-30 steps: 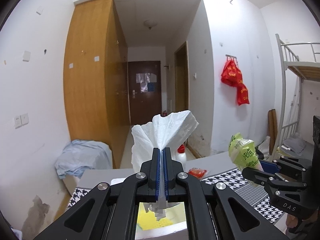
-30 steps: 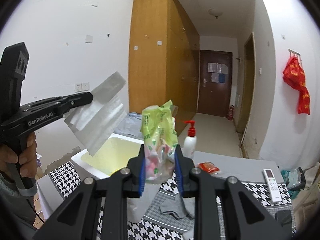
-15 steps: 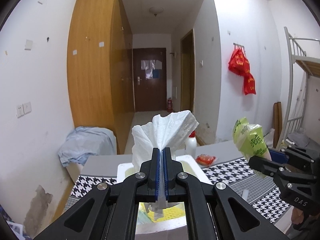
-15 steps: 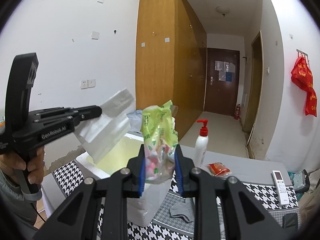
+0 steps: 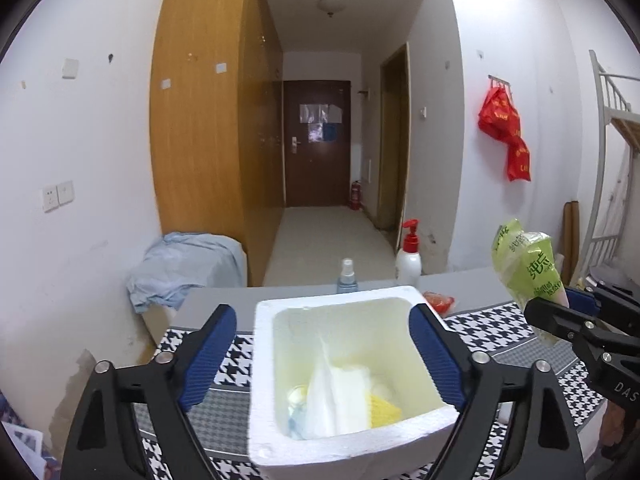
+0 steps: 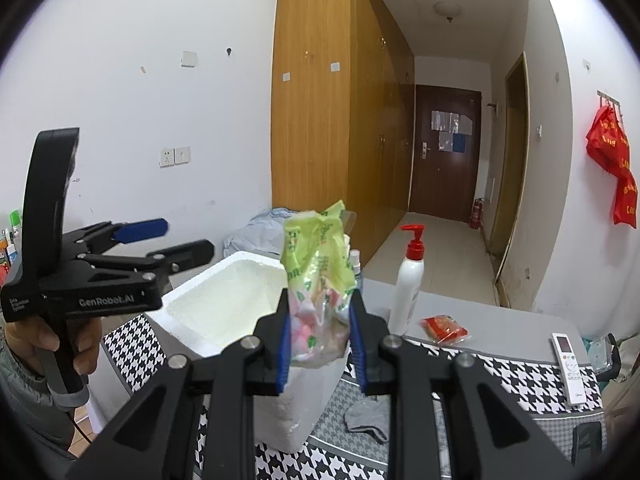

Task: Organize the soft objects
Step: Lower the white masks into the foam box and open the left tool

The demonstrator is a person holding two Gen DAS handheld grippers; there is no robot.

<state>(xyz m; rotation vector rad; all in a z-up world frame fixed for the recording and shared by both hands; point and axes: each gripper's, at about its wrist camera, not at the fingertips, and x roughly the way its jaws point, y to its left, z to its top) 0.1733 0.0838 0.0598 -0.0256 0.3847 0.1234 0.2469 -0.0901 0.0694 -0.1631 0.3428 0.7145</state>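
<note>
Tissue [image 5: 338, 396] released into foam box [image 5: 264, 364].
We note left tool [image 5: 324, 322] opening, nothing between its pads; right tool [image 6: 320, 340] still pinches green packet [image 6: 318, 276].

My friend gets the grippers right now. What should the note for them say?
Left gripper: jaws opening, nothing between them, above the white foam box.
Right gripper: shut on the green snack bag, beside the box.
Done: the white tissue lies inside the box with a yellow item.
Left: drop the bag in, then probably the grey sock on the checked cloth.
</note>
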